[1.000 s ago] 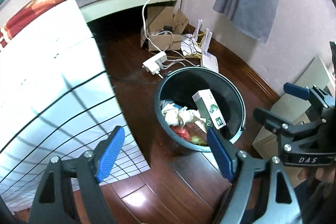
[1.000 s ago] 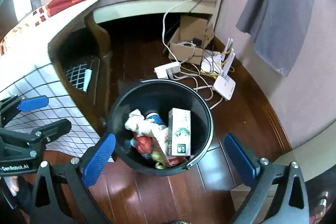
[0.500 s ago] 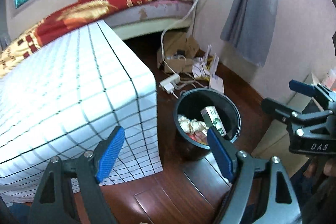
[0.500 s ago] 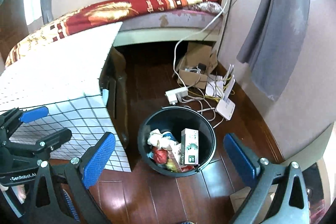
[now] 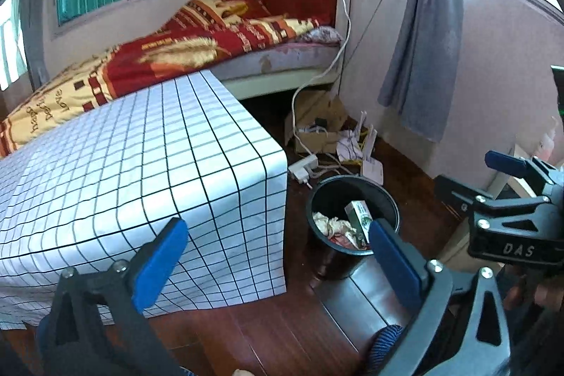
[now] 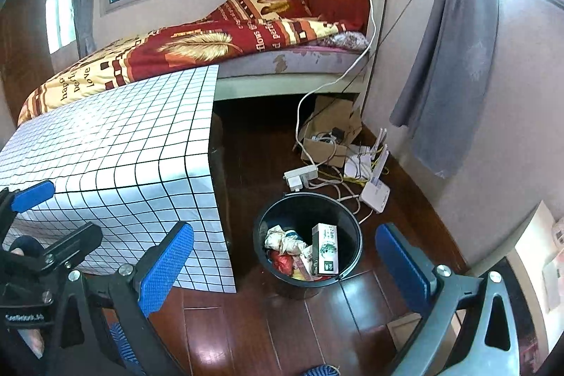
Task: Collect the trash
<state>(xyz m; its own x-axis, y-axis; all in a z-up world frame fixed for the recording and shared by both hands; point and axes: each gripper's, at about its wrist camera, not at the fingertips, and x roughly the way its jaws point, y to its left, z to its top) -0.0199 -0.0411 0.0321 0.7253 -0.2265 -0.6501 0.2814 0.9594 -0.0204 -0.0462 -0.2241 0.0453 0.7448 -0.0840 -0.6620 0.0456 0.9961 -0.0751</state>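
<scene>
Two grippers hang apart above the floor. We see the carton (image 6: 326, 249) standing on end in the black bin (image 6: 347, 217), long axis near upright, leaning on the right wall, beside crumpled paper (image 6: 283, 240). Left gripper (image 5: 273, 256): jaws just opened further, wide, nothing between. Right gripper (image 6: 285, 258): wide, empty. Carton white with green print. The bin stands right of the checked tablecloth (image 6: 116, 147).

Black round bin (image 6: 347, 228) upright on floor, white carton (image 6: 326, 249), crumpled paper (image 6: 282, 240) inside
</scene>
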